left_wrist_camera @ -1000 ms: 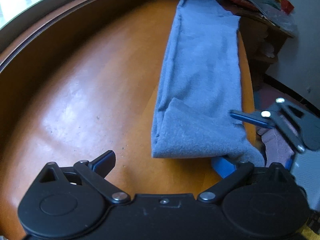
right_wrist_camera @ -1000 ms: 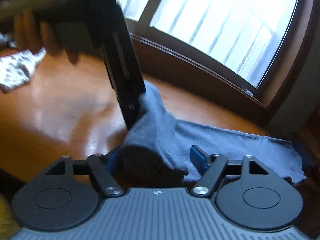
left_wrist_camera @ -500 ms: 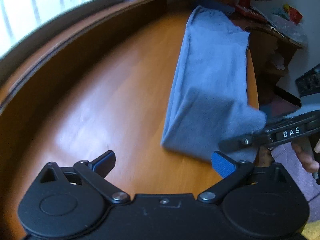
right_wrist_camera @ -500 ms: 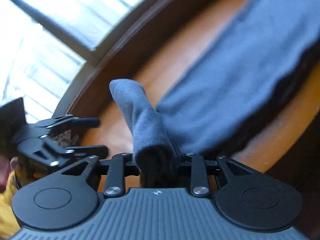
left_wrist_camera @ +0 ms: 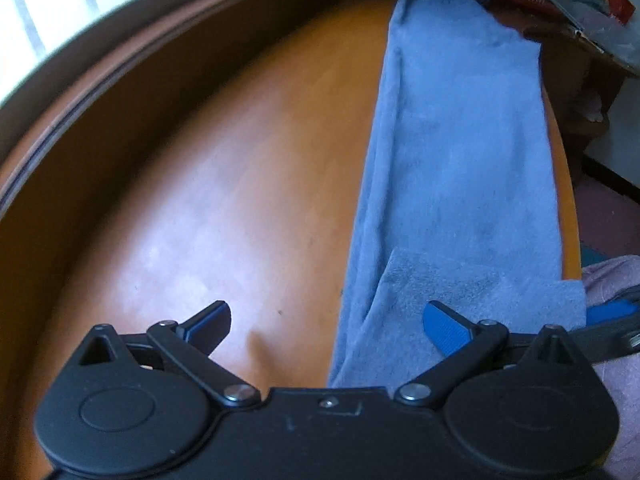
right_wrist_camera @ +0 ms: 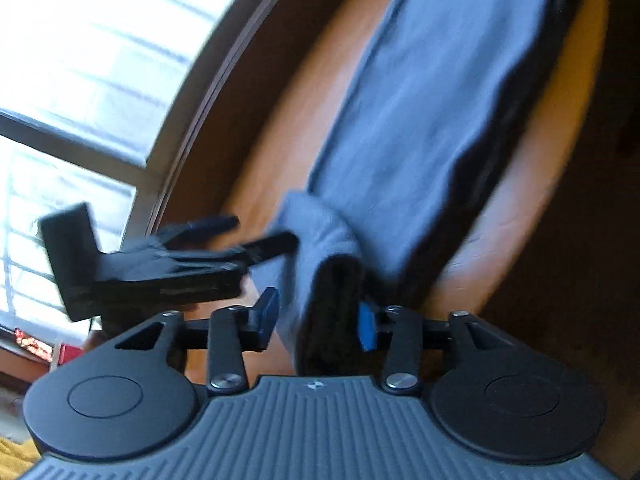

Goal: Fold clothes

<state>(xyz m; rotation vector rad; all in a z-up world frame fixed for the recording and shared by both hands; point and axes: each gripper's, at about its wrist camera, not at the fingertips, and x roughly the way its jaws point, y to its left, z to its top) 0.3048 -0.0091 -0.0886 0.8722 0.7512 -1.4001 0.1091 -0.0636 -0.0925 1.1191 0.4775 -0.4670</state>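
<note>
A blue-grey garment (left_wrist_camera: 460, 168) lies as a long folded strip on the orange wooden table (left_wrist_camera: 224, 200), running away from me. My left gripper (left_wrist_camera: 328, 320) is open and empty at its near left corner, the right pad over the cloth. In the right wrist view the garment (right_wrist_camera: 420, 100) has its near end lifted into a fold that stands between the pads of my right gripper (right_wrist_camera: 318, 316). The jaws stand apart with a gap on the left side of the cloth. The left gripper (right_wrist_camera: 224, 236) shows there, blurred, just left of the fold.
A dark wooden window frame (left_wrist_camera: 120, 64) curves along the table's far left edge. A cluttered shelf (left_wrist_camera: 580, 20) stands beyond the table's far end. Pink cloth (left_wrist_camera: 612, 280) lies off the table's right edge.
My right gripper's jaws have opened from the tight pinch on the lifted end. The left gripper has moved closer to the garment's near corner; the near end now lies lower on the strip.
</note>
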